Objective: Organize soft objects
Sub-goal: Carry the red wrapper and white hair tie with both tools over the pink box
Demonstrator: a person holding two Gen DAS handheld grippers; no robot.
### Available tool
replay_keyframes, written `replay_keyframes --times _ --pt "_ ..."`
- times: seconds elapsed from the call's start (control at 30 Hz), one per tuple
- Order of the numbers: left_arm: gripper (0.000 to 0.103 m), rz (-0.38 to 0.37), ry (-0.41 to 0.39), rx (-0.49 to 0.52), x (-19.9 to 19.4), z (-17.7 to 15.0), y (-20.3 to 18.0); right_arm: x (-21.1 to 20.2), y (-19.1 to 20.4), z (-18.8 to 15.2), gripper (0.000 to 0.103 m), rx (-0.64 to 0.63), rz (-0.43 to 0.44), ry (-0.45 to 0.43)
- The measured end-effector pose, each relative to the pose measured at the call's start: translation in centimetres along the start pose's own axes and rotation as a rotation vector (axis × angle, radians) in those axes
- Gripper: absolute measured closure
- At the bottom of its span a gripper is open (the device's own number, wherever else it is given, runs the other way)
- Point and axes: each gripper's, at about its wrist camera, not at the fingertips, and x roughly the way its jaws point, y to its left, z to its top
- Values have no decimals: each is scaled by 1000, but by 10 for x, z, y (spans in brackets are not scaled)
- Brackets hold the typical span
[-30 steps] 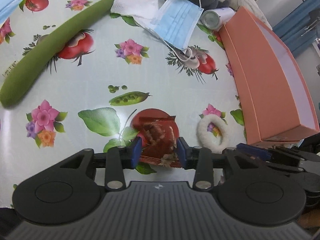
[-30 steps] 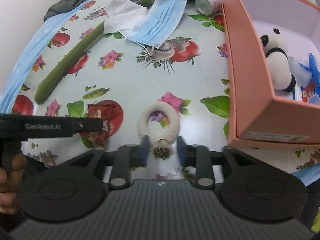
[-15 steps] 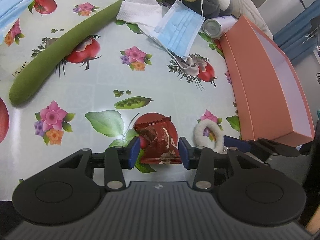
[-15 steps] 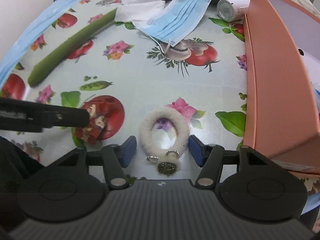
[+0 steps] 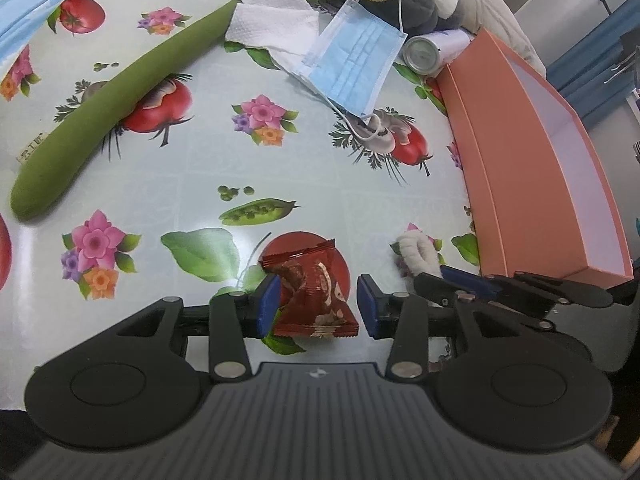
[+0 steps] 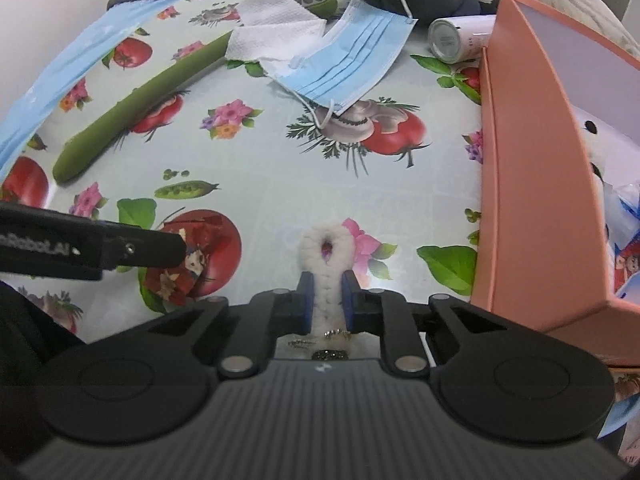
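My right gripper [image 6: 325,300] is closing its jaws on the white fluffy hair tie [image 6: 327,268], now pinched into a narrow loop where half a second ago it lay round and free between wide jaws; I judge it ready to lift. My left gripper [image 5: 318,304] stands half open astride the red snack packet [image 5: 314,296], one pad touching, no grip. Beyond lie the face mask [image 6: 352,64] and, right, the pink box [image 6: 536,184], its likely destination.

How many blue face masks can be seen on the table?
1. The blue face mask lies at the far side, partly on the white paper towel. Others may be hidden inside the orange box.
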Motion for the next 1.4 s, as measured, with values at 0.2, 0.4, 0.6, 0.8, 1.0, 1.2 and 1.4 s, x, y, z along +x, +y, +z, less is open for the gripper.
replay_keyframes --times 0.2,0.4,0.6,0.8,1.0,1.2,1.4 --pt "55 19 1 35 12 4 -10 -4 -7 2 85 25 4 -4" --pt "55 41 21 69 27 7 -19 0 -11 2 85 35 2 7" --pt "68 57 18 112 33 8 -25 3 -13 3 85 38 12 14" --pt "75 61 -10 117 26 8 -26 -2 -16 7 85 44 13 -4" --pt "75 49 -53 116 8 10 -30 -17 -16 13 85 56 15 -42" --pt "75 27 -108 116 -22 11 -36 -41 -12 17 85 68 10 -91" --pt "75 9 -169 126 -57 13 -41 -73 -6 22 85 74 21 -153"
